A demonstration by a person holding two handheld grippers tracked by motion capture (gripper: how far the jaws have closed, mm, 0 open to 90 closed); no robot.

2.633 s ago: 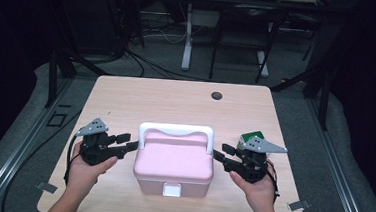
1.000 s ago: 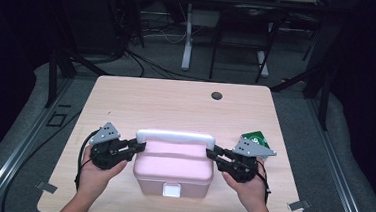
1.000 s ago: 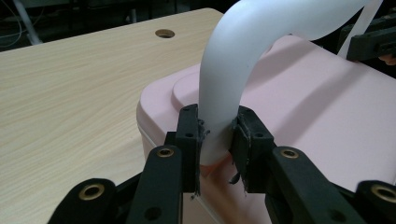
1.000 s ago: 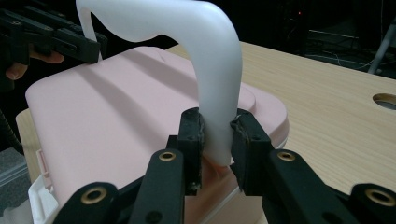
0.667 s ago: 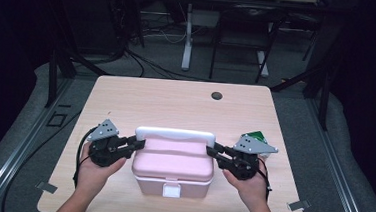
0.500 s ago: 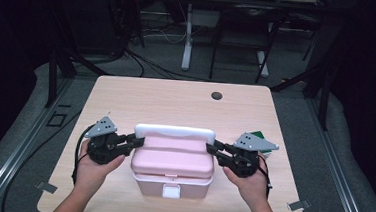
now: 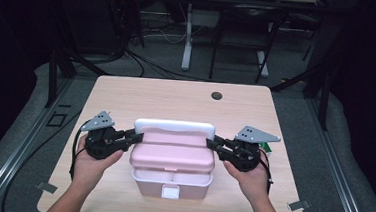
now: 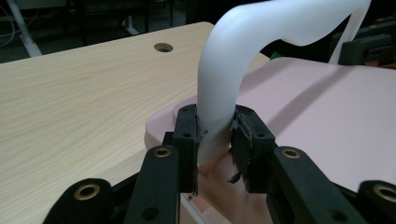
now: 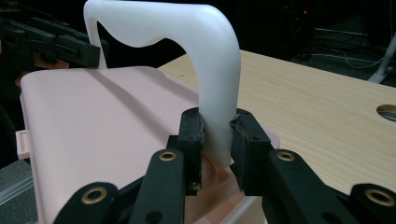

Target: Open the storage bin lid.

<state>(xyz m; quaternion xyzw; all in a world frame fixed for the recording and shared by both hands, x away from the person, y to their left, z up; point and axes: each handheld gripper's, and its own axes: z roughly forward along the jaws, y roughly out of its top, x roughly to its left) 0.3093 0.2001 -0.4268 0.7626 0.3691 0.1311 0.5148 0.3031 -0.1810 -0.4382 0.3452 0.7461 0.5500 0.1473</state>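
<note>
Left gripper (image 8: 214,154): clamped on white handle (image 7: 173,126), just easing wider;
Right gripper (image 9: 215,149): clamped likewise;
Pink box (image 7: 172,157): near table (image 7: 176,97) front edge; far half bare.

Light wooden table (image 7: 176,97) standing on grey floor (image 7: 296,101), a round hole (image 7: 217,95) showing near its far edge. Dark room surrounding it (walls lost in shadow). Black cables (image 7: 144,63) trailing behind; a white post (image 7: 187,41), possibly another desk's leg, standing beyond.
</note>
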